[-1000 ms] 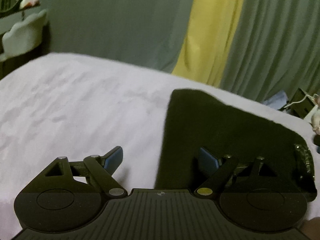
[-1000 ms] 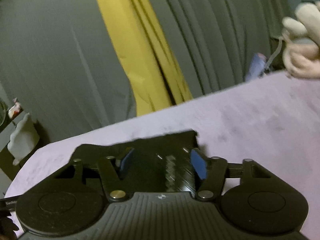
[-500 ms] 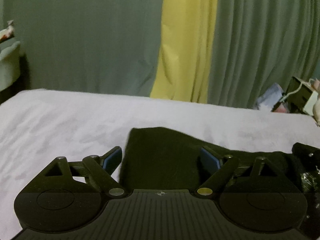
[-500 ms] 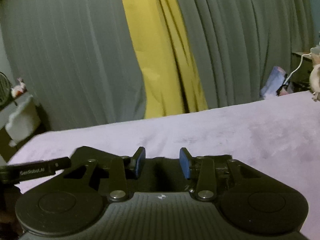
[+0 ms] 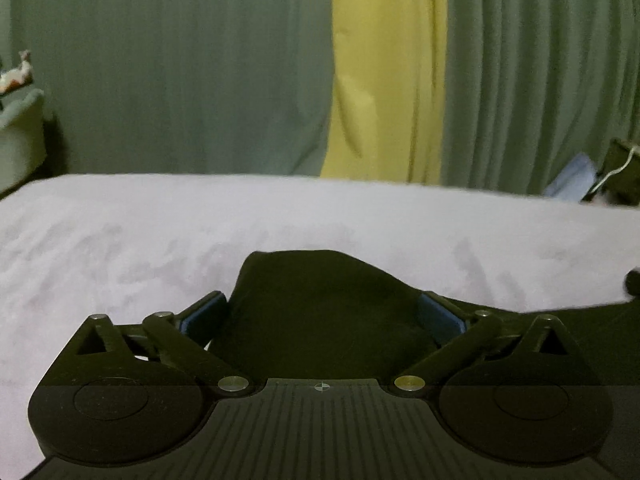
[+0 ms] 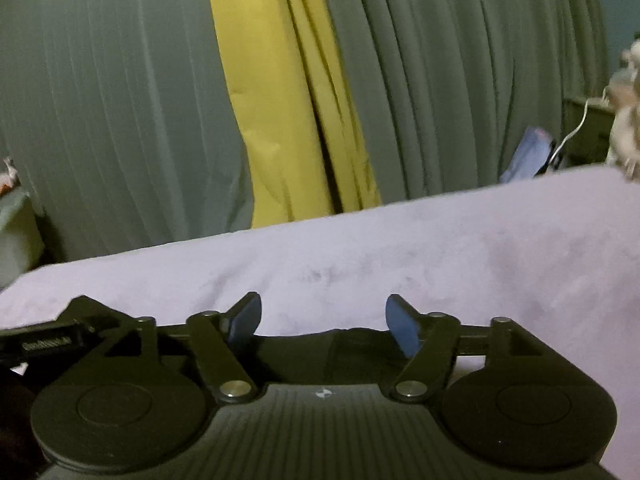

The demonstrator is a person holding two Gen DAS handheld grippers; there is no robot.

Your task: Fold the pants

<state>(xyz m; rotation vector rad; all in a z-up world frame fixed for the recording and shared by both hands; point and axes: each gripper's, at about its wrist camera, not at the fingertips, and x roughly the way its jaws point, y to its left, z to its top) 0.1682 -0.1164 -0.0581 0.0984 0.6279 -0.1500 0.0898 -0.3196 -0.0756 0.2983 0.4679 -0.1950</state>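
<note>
Just opened wider, both: left gripper (image 5: 324, 316) spread to its fullest with a soft mound of the dark pants (image 5: 320, 312) bulging up between the blue pads (image 5: 202, 316) yet seemingly unpinched, right gripper (image 6: 324, 322) parted over bare sheet with the pants' edge lying just under and behind its tips. Reads as a release after laying a fold down, since a second ago the cloth stretched far ahead of the left gripper and now sits bunched close in, though dim light hides any contact. Matte, limp, thick-looking fabric against a pale, faintly rumpled bed sheet (image 5: 120, 240), with pleated green and yellow curtains (image 5: 384, 80) beyond.
</note>
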